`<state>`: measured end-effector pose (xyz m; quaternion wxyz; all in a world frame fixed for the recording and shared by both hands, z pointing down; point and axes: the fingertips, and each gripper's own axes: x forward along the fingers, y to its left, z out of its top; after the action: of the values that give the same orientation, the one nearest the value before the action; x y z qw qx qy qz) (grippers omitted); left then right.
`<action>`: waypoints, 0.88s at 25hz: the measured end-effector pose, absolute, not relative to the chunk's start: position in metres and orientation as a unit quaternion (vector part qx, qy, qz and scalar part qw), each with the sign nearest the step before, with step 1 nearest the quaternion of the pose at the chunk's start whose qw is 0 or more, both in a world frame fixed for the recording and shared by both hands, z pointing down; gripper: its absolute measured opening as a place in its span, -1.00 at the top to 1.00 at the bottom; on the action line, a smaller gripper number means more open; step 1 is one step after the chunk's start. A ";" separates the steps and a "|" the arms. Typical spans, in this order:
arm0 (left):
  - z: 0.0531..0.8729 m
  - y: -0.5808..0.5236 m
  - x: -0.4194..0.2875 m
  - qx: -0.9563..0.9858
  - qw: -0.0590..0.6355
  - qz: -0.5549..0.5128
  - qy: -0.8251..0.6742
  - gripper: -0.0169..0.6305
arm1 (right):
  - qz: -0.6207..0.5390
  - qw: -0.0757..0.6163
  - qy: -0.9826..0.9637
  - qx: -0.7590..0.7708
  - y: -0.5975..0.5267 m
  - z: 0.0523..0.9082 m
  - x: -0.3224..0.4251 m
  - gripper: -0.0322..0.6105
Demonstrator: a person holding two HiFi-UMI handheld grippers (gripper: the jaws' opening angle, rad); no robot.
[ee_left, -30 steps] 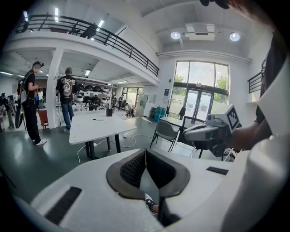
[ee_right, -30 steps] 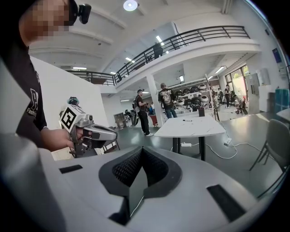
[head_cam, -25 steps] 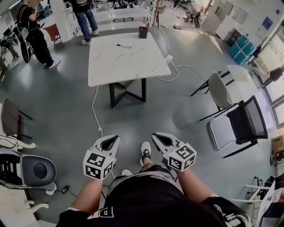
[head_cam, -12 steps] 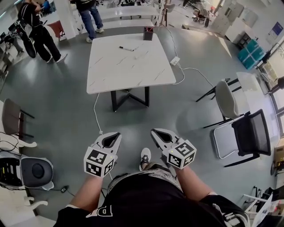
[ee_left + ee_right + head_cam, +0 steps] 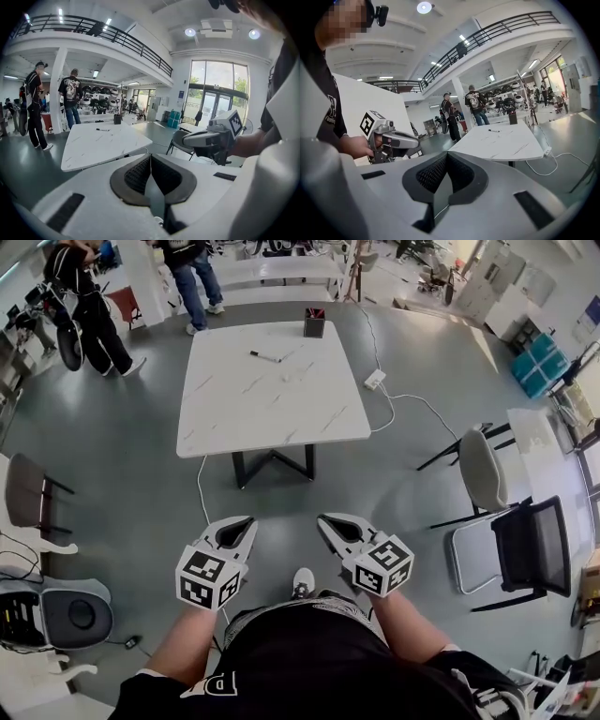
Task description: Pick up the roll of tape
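No roll of tape shows in any view. In the head view my left gripper (image 5: pixel 240 522) and right gripper (image 5: pixel 328 519) are held side by side in front of my body, above the grey floor. Both are shut with nothing between the jaws. They point toward a white marble-top table (image 5: pixel 272 404) that stands a few steps ahead. A black marker (image 5: pixel 265 356) and a dark pen holder (image 5: pixel 314 323) sit on its far part. The left gripper view shows its shut jaws (image 5: pixel 149 159), the table (image 5: pixel 98 143) and the right gripper (image 5: pixel 211 138). The right gripper view shows its shut jaws (image 5: pixel 446 157) and the table (image 5: pixel 506 138).
A white cable (image 5: pixel 200 486) runs over the floor from the table toward me, and a power strip (image 5: pixel 375 380) lies by the table's right side. Chairs (image 5: pixel 483 470) stand at the right, another chair (image 5: pixel 23 493) at the left. Two people (image 5: pixel 84 310) stand beyond the table.
The table has come closer and lower in the head view as I walk toward it. Both grippers travel along with me, still shut and empty.
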<state>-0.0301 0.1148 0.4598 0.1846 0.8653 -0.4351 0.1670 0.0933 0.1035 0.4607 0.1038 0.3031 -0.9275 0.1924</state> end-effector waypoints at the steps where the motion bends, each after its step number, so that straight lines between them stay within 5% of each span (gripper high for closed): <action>1: 0.459 0.110 -0.027 0.865 0.183 0.167 -0.436 0.89 | 0.192 0.104 -0.928 0.301 0.098 0.461 0.096 0.89; 22: 0.461 0.042 0.013 0.848 0.187 0.180 -0.463 0.89 | 0.208 0.099 -0.928 0.293 0.029 0.470 0.152 0.89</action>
<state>0.0127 0.0416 0.4613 0.1868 0.8478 -0.4627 0.1796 0.1524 0.0294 0.4698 0.0987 0.2935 -0.9278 0.2079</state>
